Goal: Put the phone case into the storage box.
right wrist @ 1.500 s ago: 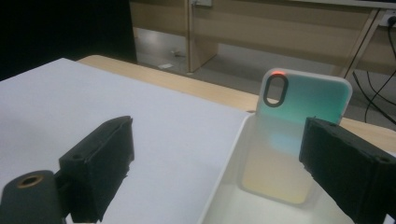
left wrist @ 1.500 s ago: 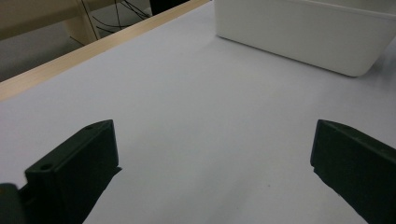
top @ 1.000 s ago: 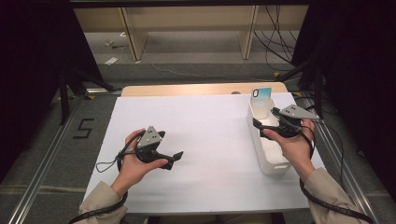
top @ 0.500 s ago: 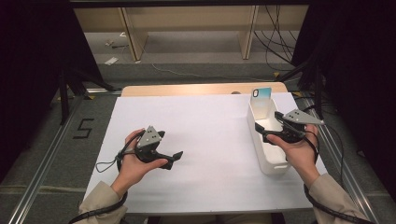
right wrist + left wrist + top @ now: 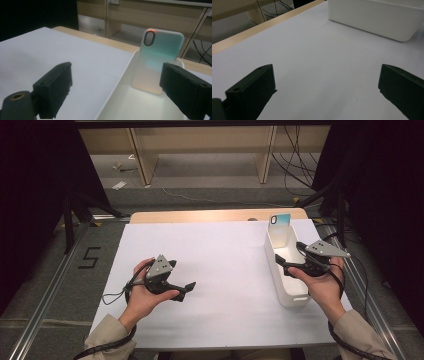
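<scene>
Evidently an approach step: the right tool, jaws spread, hovers over the white bin; ahead of it a phone case leans upright against the bin's far wall. Next: advance and close. The left tool rests spread on the desk.

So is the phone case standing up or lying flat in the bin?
Standing: the phone case leans upright against the bin's far end wall.

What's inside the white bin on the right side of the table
A phone case stands against the far end wall of the white bin. The bin's near end is hidden by the right gripper.
</scene>
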A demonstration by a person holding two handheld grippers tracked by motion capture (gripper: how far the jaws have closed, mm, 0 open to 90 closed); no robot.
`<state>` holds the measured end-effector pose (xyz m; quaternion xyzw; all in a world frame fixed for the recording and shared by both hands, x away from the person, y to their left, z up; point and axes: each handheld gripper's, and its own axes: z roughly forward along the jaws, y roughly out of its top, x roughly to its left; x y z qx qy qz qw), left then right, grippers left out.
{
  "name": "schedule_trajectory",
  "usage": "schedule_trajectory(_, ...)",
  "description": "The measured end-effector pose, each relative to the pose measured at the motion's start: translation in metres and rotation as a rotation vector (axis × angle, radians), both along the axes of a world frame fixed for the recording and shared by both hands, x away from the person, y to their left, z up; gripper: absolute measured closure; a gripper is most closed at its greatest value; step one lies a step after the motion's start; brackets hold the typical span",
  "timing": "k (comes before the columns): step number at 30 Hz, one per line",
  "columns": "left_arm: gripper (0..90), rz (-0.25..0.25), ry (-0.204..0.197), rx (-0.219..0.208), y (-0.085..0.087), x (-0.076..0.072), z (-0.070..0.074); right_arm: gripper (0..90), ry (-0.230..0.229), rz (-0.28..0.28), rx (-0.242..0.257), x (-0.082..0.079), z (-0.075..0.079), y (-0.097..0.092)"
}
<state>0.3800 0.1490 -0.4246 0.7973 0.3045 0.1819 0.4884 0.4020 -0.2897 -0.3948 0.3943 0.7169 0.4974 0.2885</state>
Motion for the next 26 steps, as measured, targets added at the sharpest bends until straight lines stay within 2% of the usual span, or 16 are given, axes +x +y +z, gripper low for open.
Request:
schedule_trajectory(9,0.5,0.0,-0.001,-0.002,-0.0001,0.0,0.0,12.3,-0.022,-0.009,0.007,-0.0057,0.0008,-0.0034)
schedule_trajectory(26,0.5,-0.002,0.002,-0.004,-0.0007,0.0005,-0.0003,12.2,-0.028,-0.003,0.015,-0.0089,0.0023,-0.005)
